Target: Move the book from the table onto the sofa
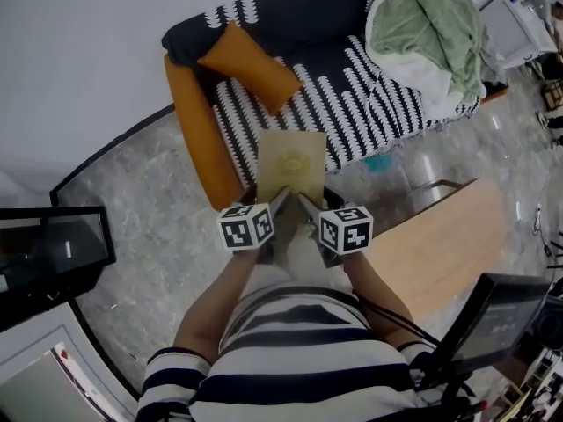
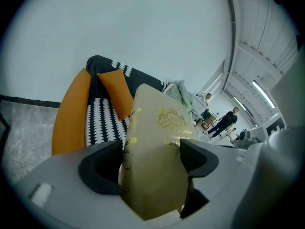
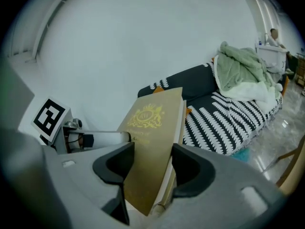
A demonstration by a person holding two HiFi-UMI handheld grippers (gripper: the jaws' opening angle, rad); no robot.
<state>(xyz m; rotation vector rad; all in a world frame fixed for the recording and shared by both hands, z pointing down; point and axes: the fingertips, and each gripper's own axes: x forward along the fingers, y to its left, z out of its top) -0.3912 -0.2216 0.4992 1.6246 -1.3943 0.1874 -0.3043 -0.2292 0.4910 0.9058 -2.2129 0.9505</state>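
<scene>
Head view: one gold-covered book [image 1: 292,158] is at frame centre, overlapping the near edge of the one sofa [image 1: 352,104]. I carry it with two grippers, my left gripper [image 1: 280,202] and right gripper [image 1: 305,205]. One orange cushion [image 1: 251,67] and one green blanket [image 1: 431,25] lie on the sofa.

Left gripper view: my jaws clamp the book [image 2: 157,142].

Right gripper view: my jaws clamp the same book [image 3: 150,137].

Book [image 1: 292,158] between left gripper [image 1: 282,200] and right gripper [image 1: 306,203]; sofa [image 1: 352,104] beyond them; table [image 1: 449,244] at right.

Side by side, the grey left gripper [image 1: 280,199] and grey right gripper [image 1: 308,205] point toward 12 o'clock, tilted downward, each pinching the tan hardcover book's [image 1: 292,161] near edge.
</scene>
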